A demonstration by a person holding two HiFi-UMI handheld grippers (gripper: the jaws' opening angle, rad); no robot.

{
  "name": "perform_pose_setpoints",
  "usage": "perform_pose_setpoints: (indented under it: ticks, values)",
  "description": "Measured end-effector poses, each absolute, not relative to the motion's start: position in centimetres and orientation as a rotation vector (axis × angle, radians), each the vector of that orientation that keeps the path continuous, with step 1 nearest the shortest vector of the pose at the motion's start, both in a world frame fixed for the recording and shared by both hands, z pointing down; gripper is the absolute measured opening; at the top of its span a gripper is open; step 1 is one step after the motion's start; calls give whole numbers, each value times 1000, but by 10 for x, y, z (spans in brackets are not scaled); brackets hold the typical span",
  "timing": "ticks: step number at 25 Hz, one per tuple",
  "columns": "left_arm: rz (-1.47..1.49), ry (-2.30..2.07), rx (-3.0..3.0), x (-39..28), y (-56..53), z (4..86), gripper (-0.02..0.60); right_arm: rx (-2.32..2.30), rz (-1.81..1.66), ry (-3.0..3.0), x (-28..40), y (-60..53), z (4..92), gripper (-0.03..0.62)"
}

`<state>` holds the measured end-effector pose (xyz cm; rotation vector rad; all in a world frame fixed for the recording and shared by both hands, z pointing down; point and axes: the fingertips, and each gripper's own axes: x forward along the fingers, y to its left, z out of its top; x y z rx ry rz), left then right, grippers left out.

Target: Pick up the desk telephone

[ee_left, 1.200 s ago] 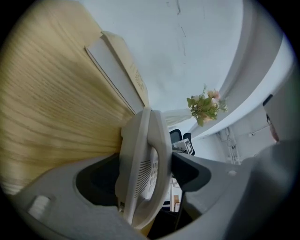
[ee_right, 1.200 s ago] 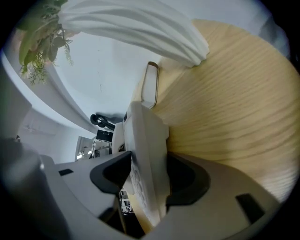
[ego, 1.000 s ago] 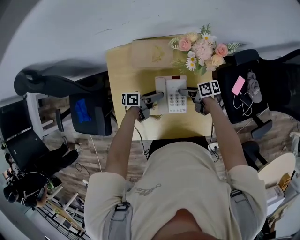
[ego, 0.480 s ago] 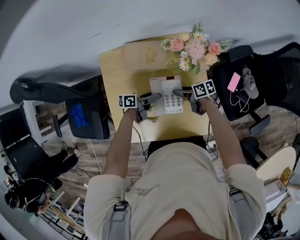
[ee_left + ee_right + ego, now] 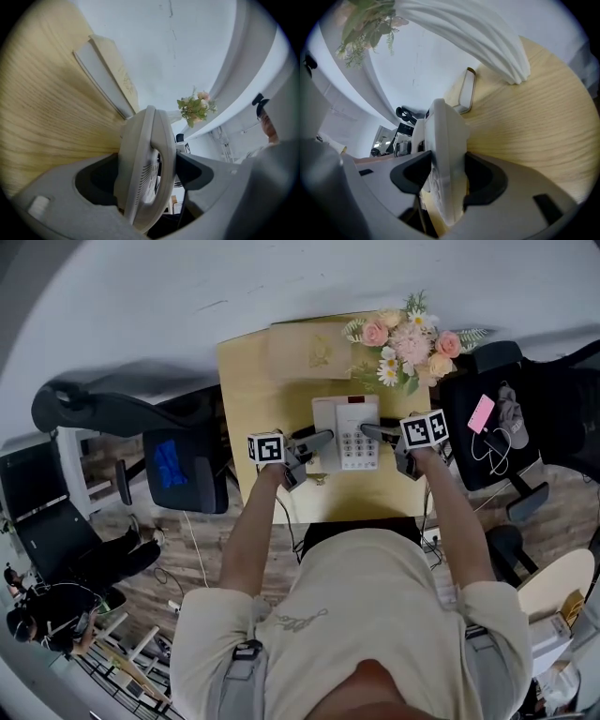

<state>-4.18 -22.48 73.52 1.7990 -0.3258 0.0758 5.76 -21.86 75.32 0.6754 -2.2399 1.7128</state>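
Note:
A white desk telephone [image 5: 345, 432] with a keypad is on the yellow wooden desk [image 5: 253, 381]; I cannot tell whether it is raised off it. My left gripper [image 5: 319, 439] is at its left edge. In the left gripper view the telephone [image 5: 145, 164] stands between the wide jaws, with a dark gap on one side, so the left gripper [image 5: 146, 172] is open. My right gripper [image 5: 370, 430] is at the right edge. In the right gripper view both pads lie against the telephone [image 5: 445, 159], so the right gripper [image 5: 447, 176] is shut on it.
A bunch of pink and white flowers [image 5: 408, 338] stands at the desk's far right corner, and a pale book [image 5: 305, 348] lies behind the telephone. Black chairs flank the desk [image 5: 178, 465]; the right one carries a pink phone [image 5: 478, 412].
Both grippers have stayed at the telephone's two sides. The head view has swayed left and back. I see no clear movement of the telephone on the desk.

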Motion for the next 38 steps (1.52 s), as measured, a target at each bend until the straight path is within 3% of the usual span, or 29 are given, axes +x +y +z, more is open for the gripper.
perform_pose_setpoints:
  ticks: [38]
  values:
    - [-141, -409, 2469, -72, -160, 413, 391, 721, 853, -2743, 24, -172, 425, 222]
